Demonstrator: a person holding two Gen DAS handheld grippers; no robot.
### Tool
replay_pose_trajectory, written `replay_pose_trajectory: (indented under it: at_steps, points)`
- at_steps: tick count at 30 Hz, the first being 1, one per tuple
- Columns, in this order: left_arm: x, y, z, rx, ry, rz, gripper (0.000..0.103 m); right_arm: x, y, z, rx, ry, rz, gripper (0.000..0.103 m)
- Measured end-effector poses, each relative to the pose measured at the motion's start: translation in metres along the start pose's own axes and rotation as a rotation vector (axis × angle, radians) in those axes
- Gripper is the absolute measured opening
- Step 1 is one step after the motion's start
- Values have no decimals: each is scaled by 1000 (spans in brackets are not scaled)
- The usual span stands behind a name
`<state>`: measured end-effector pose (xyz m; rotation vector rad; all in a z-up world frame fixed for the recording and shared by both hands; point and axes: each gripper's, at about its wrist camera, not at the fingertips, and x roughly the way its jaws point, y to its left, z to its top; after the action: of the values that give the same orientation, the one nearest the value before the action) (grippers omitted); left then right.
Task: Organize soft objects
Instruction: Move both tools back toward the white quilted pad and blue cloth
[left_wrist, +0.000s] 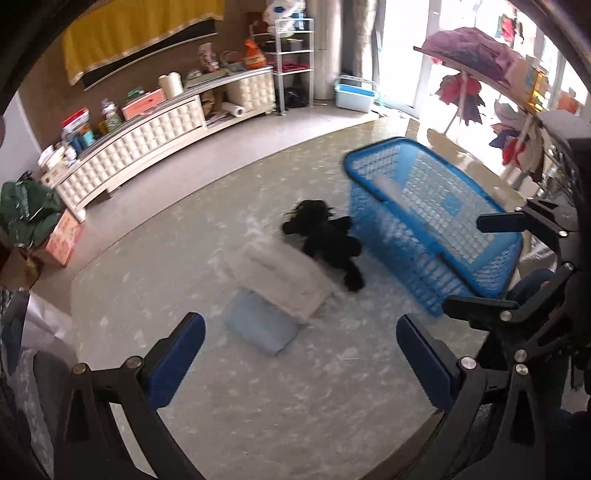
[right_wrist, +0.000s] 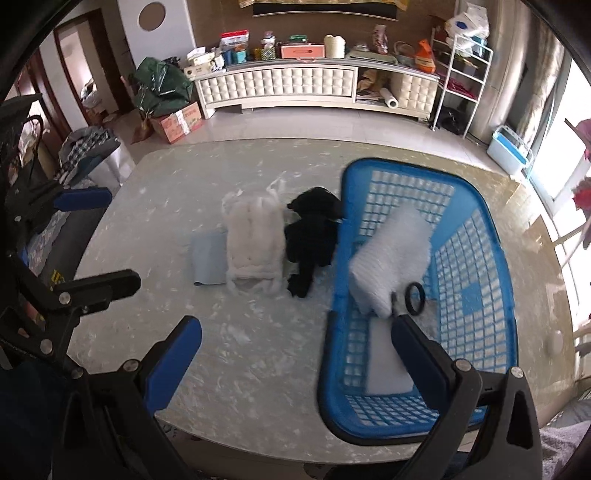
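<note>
A blue plastic basket (right_wrist: 480, 258) stands on the right of the marble table (right_wrist: 240, 350). Inside it lies a white knitted soft item (right_wrist: 391, 254) with a black ring (right_wrist: 414, 293) beside it. Left of the basket lie a black plush toy (right_wrist: 312, 236), a white fluffy towel (right_wrist: 253, 242) and a light blue folded cloth (right_wrist: 207, 258). The same items show in the left wrist view: basket (left_wrist: 432, 221), plush (left_wrist: 327, 240), towel (left_wrist: 280, 280), blue cloth (left_wrist: 262, 325). My left gripper (left_wrist: 301, 358) is open and empty above the table. My right gripper (right_wrist: 295, 354) is open and empty at the basket's near edge.
A white cabinet (right_wrist: 314, 86) crowded with boxes and bottles runs along the far wall. A cardboard box (right_wrist: 177, 122) and a green bag (right_wrist: 160, 86) sit on the floor. A white rack (right_wrist: 461, 77) and a blue bin (right_wrist: 509, 147) stand at right.
</note>
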<state>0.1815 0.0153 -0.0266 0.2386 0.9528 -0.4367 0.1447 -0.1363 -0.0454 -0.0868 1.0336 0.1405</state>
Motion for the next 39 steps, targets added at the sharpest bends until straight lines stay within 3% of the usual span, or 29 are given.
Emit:
replay_pose_trajectory:
  at_steps: [9,20,28,32,39]
  points:
    - [5,40,-22,-79,-15,17,103,23,29,20,-63,15,-6,103]
    - [29,92,-51,-206,14,-16,103,67,65,43,-133,45,14,103]
    - [58,112,-60,-229,44,19,103,100,79,49,-150,81,8,103]
    - [78,121,-65,-250,76,12,103,121,82,51,-160,119,-4,92]
    - [101,131,-65,-276,93,22,103,156,80,51,-151,174,-33,87]
